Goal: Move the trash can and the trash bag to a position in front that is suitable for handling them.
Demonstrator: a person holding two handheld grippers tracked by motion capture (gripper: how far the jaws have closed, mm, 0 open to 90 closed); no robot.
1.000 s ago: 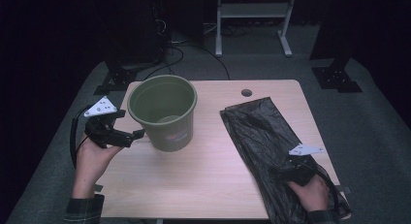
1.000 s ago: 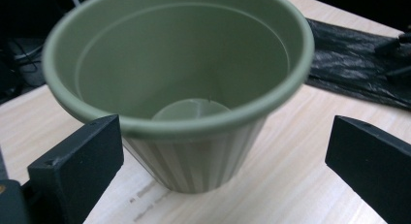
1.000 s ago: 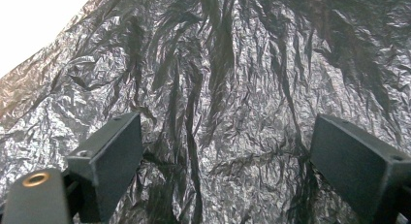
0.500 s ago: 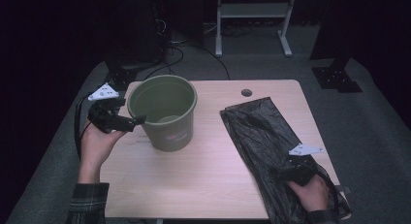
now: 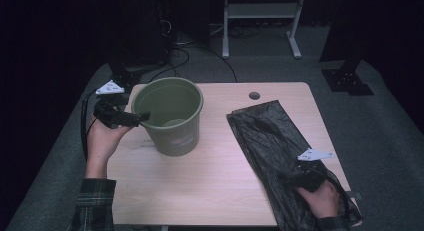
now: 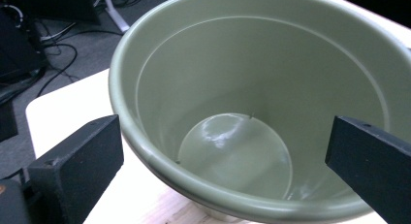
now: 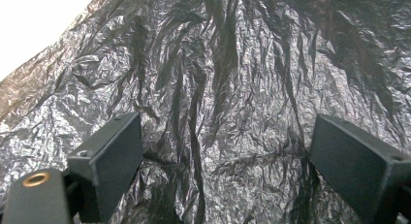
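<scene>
1. A light wooden table (image 5: 220, 191) carries everything; its top has rounded corners and pale grain.
2. A small round cable hole (image 5: 254, 96) sits near the far edge, right of the middle.
3. An olive-green plastic bucket (image 5: 172, 136) stands upright on the left half, empty inside.
4. A crumpled black plastic bag (image 5: 270, 136) lies flat on the right half, stretched slantwise from near the hole to the near right corner, where it hangs past the edge.
5. The bucket and bag lie apart, bare wood between them.
</scene>
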